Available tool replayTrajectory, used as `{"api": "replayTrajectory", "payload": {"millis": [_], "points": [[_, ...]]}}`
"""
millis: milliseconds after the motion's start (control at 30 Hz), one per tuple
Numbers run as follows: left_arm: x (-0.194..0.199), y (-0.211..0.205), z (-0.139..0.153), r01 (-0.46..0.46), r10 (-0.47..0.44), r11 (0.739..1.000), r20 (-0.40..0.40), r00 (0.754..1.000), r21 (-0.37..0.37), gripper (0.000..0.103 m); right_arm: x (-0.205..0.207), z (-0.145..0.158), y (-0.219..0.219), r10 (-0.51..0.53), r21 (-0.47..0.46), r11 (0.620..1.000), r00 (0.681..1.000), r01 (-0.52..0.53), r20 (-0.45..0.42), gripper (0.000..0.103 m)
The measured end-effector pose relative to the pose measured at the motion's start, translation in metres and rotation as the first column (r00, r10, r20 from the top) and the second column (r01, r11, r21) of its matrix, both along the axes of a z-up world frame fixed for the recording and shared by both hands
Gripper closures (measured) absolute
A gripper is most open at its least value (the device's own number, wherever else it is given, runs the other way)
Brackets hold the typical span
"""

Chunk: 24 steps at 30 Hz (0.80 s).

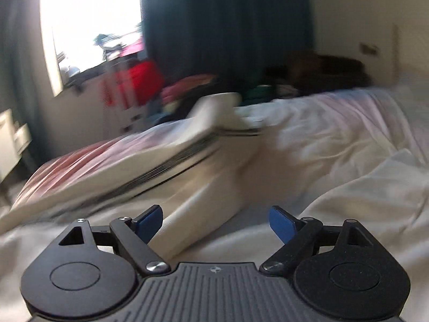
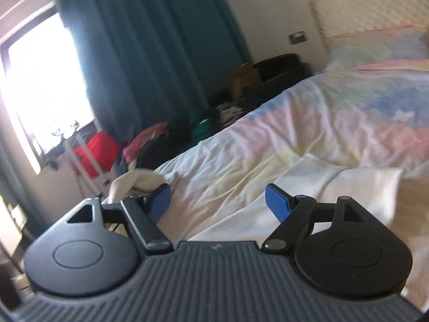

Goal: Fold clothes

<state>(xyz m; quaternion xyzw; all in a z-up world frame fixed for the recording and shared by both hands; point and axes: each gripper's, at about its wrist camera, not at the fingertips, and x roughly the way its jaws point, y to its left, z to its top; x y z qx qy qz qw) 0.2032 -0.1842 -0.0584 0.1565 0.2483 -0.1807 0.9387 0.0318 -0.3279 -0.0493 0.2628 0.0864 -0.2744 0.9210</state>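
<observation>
A cream garment (image 1: 203, 166) with dark stripes along one edge lies stretched across the bed; the left wrist view is motion-blurred. My left gripper (image 1: 215, 224) is open, low over the near end of the garment, with cloth between the blue pads but not pinched. In the right wrist view my right gripper (image 2: 217, 201) is open and empty above the bed. A cream cloth (image 2: 321, 187) lies under and right of it, and a bunched cream piece (image 2: 136, 182) sits by the left finger.
The bed has a pastel tie-dye cover (image 2: 335, 112) and a pillow (image 2: 375, 45) by the padded headboard. A pile of colourful clothes (image 2: 161, 139) lies beyond the bed's far edge. A teal curtain (image 2: 150, 53), a bright window (image 2: 45, 86) and a red item (image 2: 96, 150) stand behind.
</observation>
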Motion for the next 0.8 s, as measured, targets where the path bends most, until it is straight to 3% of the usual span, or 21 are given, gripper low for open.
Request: {"api": "replayTrajectory", "payload": {"millis": [133,267,400,467,500,533,600,667,800], "points": [[0.046,-0.082,-0.031,0.059,-0.060,0.996,0.012,0.998,0.067,0.022,0.008,-0.016,-0.006,-0.064,-0.030,0.997,0.998,0.064,0.010,0.022],[0.102,-0.134,-0.063,0.017,-0.025,0.991,0.056,0.998,0.136,0.025,0.023,-0.034,-0.019,-0.069,-0.005,0.998,0.997,0.069,-0.014,0.022],[0.158,-0.149,-0.081,-0.074,0.081,0.988,-0.046,0.996,0.136,0.038,0.035,-0.053,-0.035,-0.072,0.071,0.995,0.996,0.075,-0.046,0.022],[0.168,-0.144,-0.081,-0.086,0.095,0.989,-0.069,0.993,0.117,0.048,0.040,-0.060,-0.041,-0.076,0.107,0.991,0.995,0.082,-0.056,0.022],[0.173,-0.145,-0.081,-0.093,0.102,0.987,-0.065,0.993,0.128,0.063,0.041,-0.063,-0.042,-0.075,0.116,0.990,0.995,0.082,-0.060,0.022],[0.177,-0.147,-0.082,-0.101,0.110,0.985,-0.062,0.992,0.140,0.091,0.043,-0.065,-0.043,-0.073,0.123,0.989,0.995,0.080,-0.064,0.022],[0.183,-0.148,-0.078,-0.094,0.103,0.985,-0.056,0.993,0.145,0.098,0.043,-0.066,-0.042,-0.066,0.132,0.988,0.996,0.074,-0.063,0.022],[0.183,-0.147,-0.067,-0.086,0.094,0.988,-0.052,0.994,0.129,0.099,0.041,-0.065,-0.042,-0.064,0.136,0.988,0.996,0.072,-0.057,0.022],[0.166,-0.152,-0.018,-0.033,0.035,0.998,-0.021,0.999,0.050,0.099,0.031,-0.059,-0.041,-0.086,0.131,0.987,0.996,0.089,-0.024,0.022]]}}
